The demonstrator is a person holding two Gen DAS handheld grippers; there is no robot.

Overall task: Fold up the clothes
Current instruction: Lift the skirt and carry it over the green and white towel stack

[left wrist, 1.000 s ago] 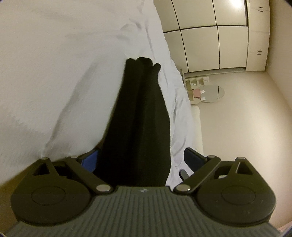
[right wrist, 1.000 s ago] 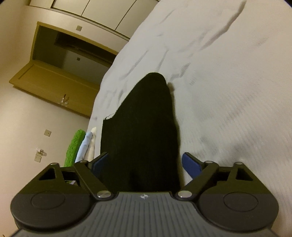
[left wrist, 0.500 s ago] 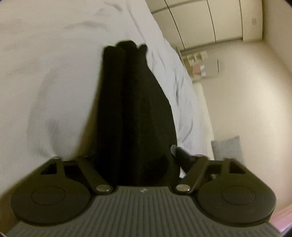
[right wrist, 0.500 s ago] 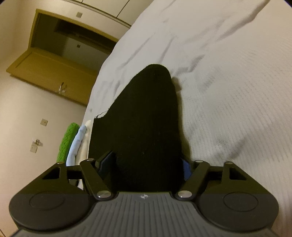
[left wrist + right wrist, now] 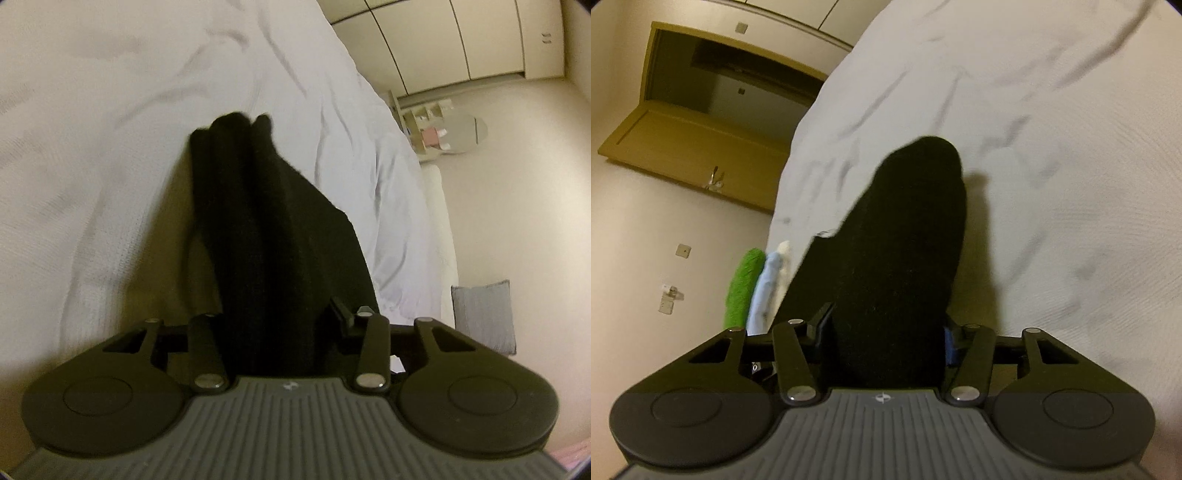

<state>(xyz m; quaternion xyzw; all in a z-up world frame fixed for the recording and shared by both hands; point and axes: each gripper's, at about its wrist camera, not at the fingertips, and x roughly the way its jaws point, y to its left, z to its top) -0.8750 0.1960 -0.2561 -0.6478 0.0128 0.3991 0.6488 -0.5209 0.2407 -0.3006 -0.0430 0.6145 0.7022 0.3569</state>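
I had both sets of jaws just closing: my left gripper (image 5: 275, 325) and right gripper (image 5: 886, 332) each clamped on the black garment (image 5: 273, 236) (bunched, dark), lifted near the bed (image 5: 110, 110) edge.

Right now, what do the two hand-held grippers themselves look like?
Both look alike: the left hand-held gripper and right hand-held gripper have ribbed grey bodies with a small white logo, round black side housings, black linkage bars with silver pivots. Blue finger pads show on the right one.
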